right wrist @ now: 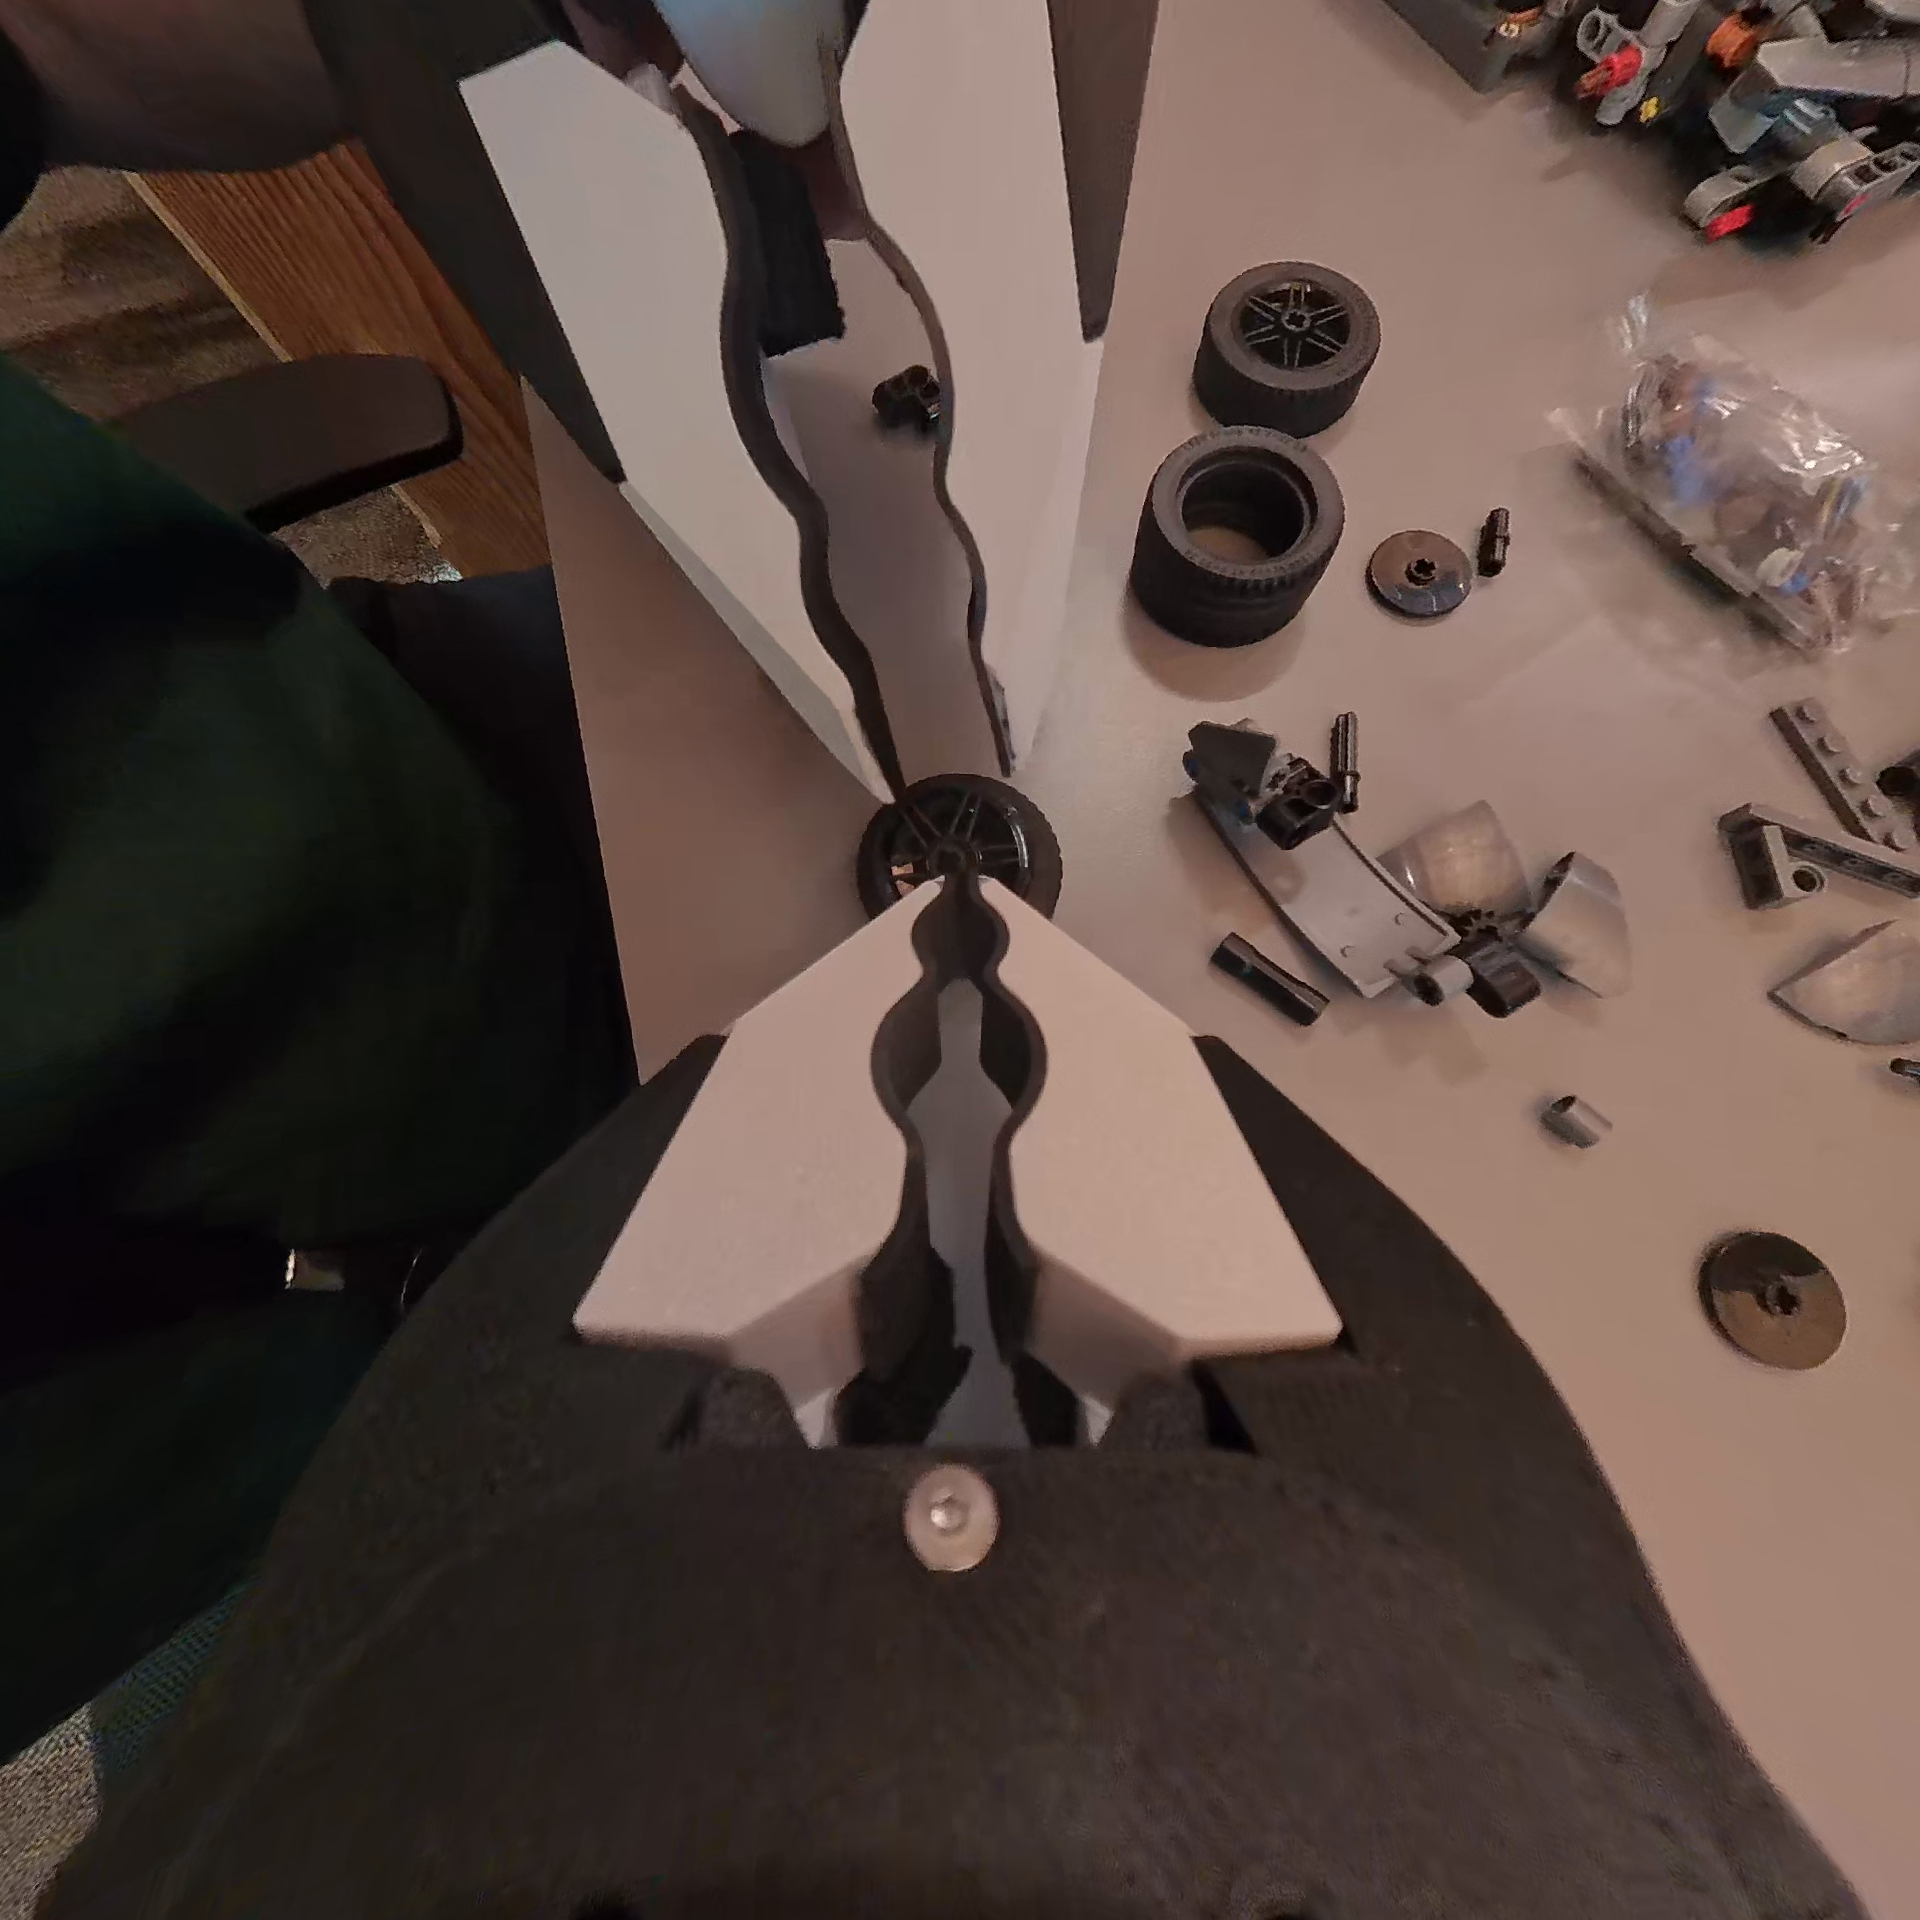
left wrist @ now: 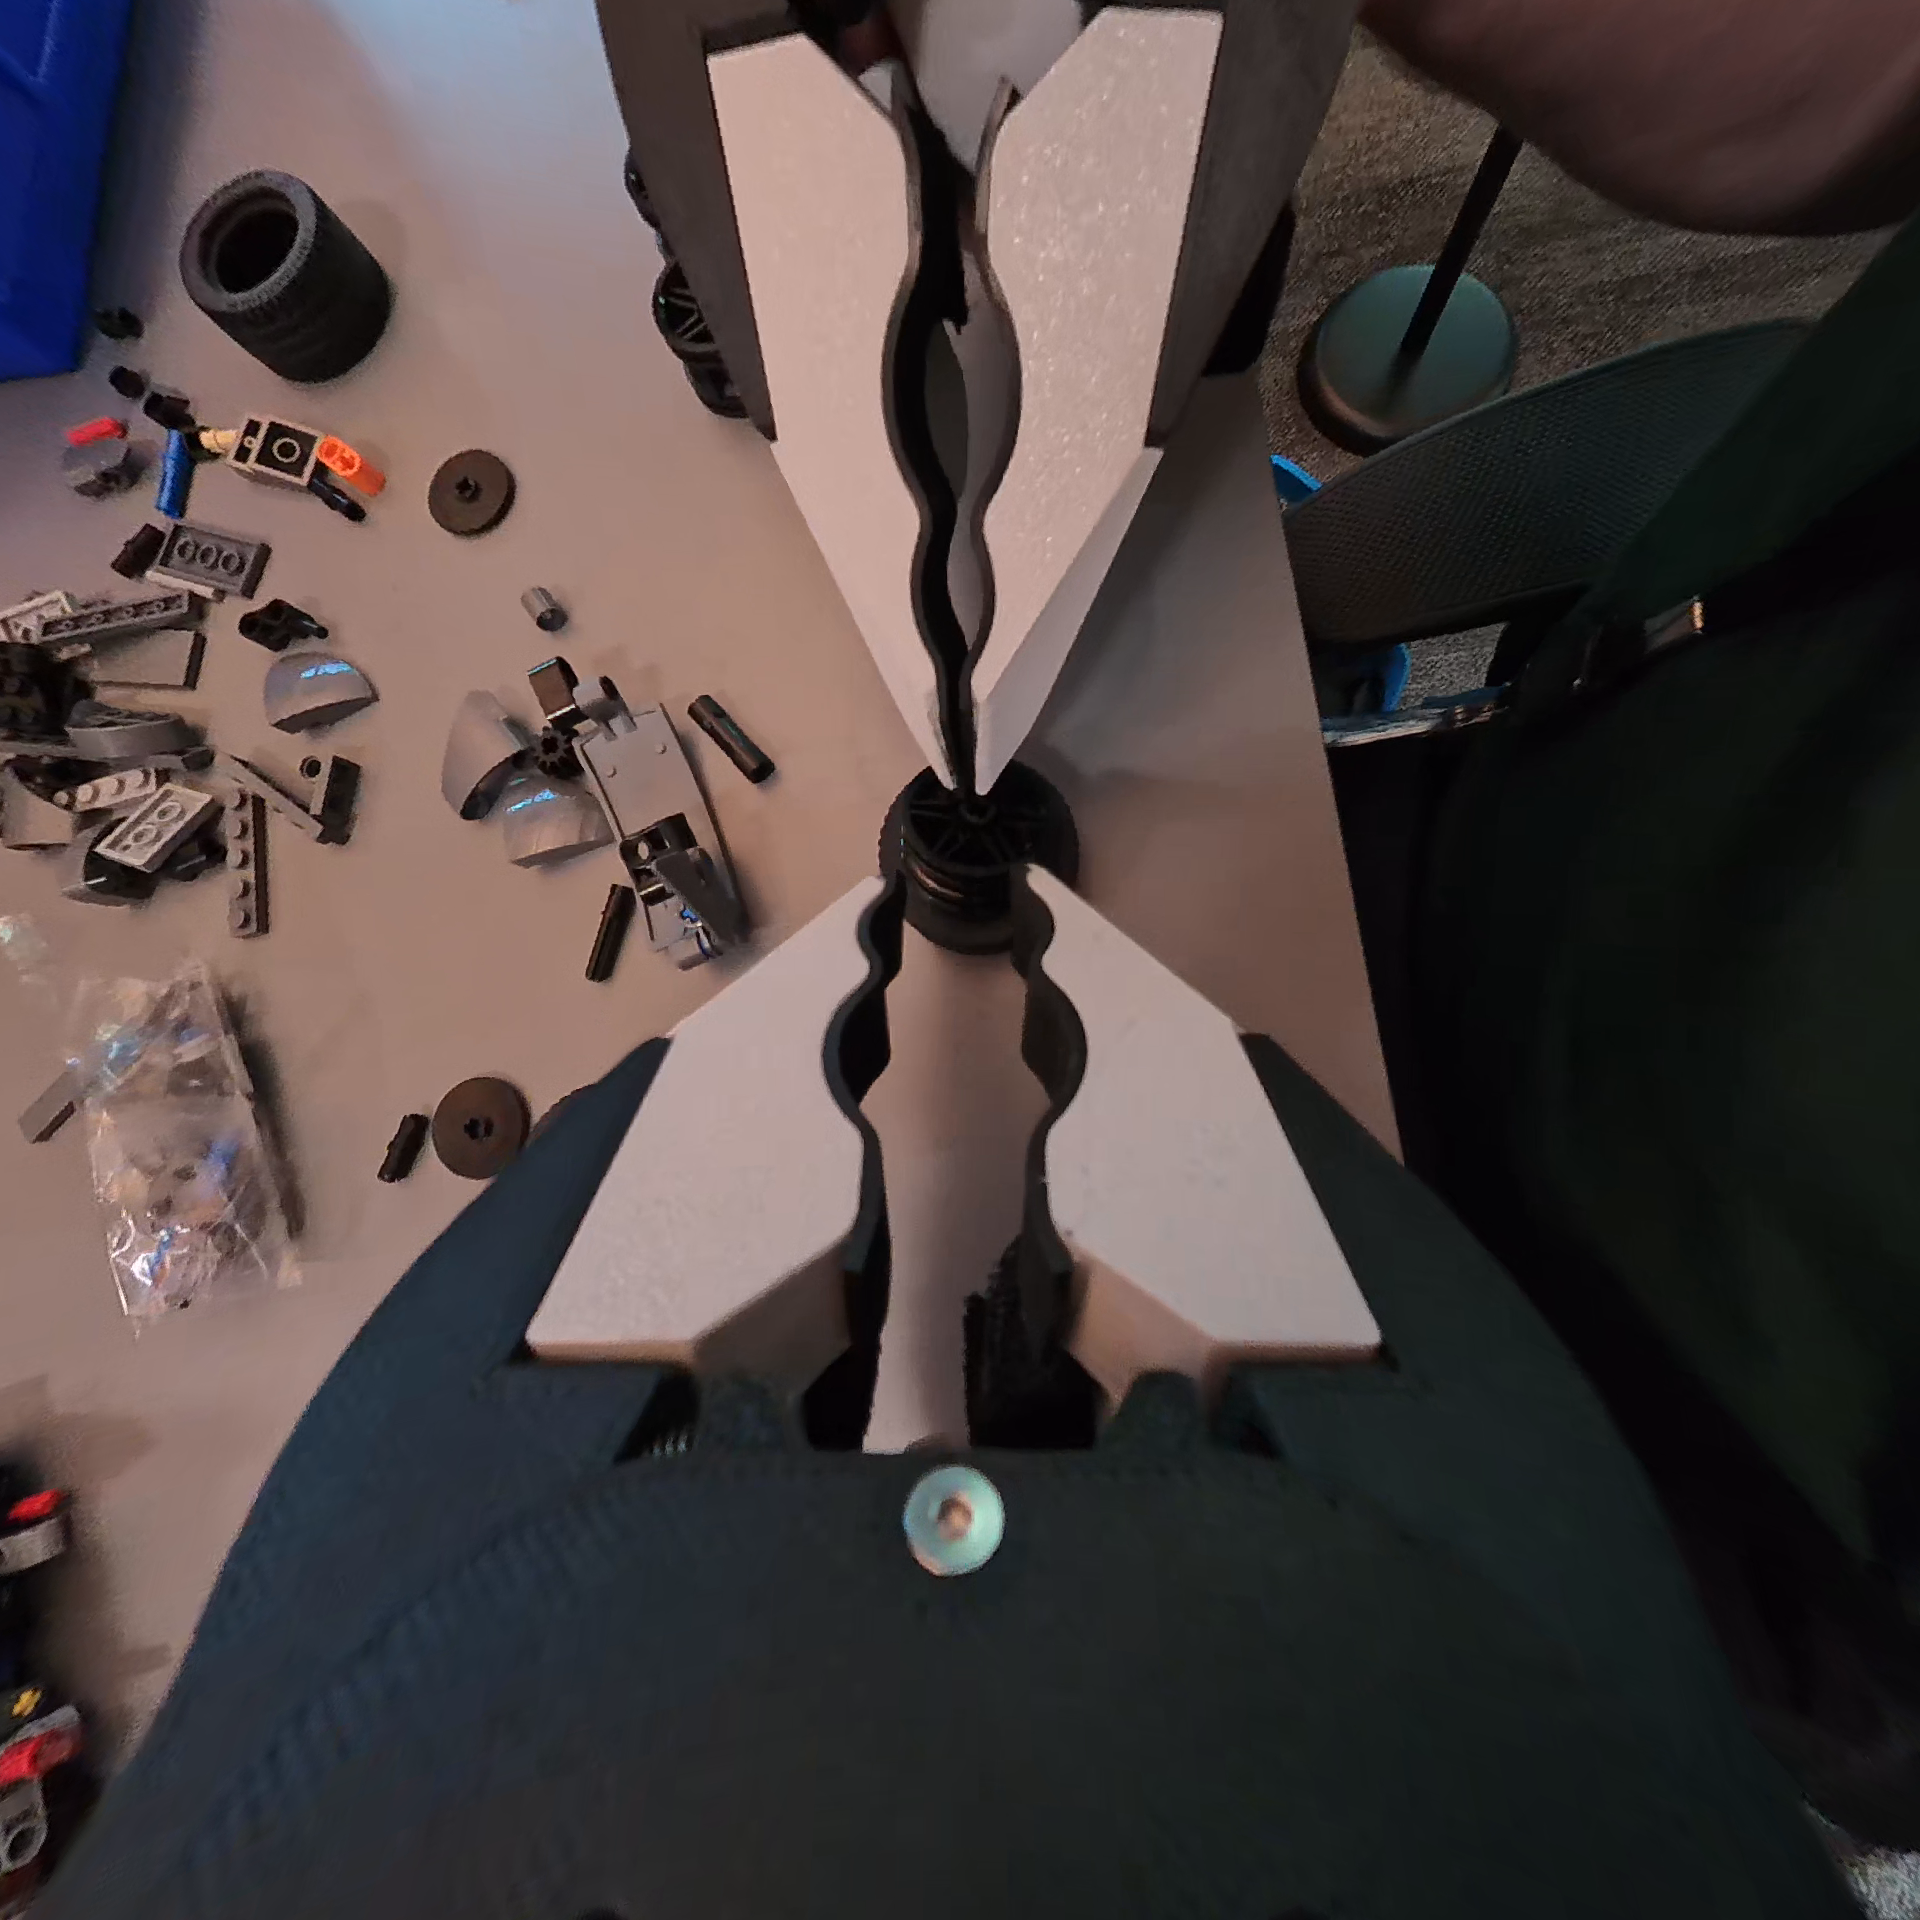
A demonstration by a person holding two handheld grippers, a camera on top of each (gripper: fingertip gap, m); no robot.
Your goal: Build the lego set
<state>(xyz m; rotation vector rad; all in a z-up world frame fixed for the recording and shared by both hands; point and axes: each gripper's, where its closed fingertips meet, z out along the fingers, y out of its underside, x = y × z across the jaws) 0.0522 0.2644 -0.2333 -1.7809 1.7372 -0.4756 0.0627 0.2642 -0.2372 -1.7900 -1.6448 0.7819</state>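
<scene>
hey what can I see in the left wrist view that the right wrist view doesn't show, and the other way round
Only the left wrist view: a blue bin at the table's far corner, a round lamp-like floor base, and a cluster with an orange piece.

Only the right wrist view: a tire with its spoked rim fitted, the part-built model, and a wooden panel beside the table.

Both: the black wheel hub between the left gripper and right gripper, the empty tire and the clear parts bag.

Matt table [right wrist: 1351, 1195], glossy black plastic wheel hub [right wrist: 961, 847], crinkly clear plastic bag [right wrist: 1756, 488], ribbed rubber tyre [right wrist: 1236, 535].
</scene>
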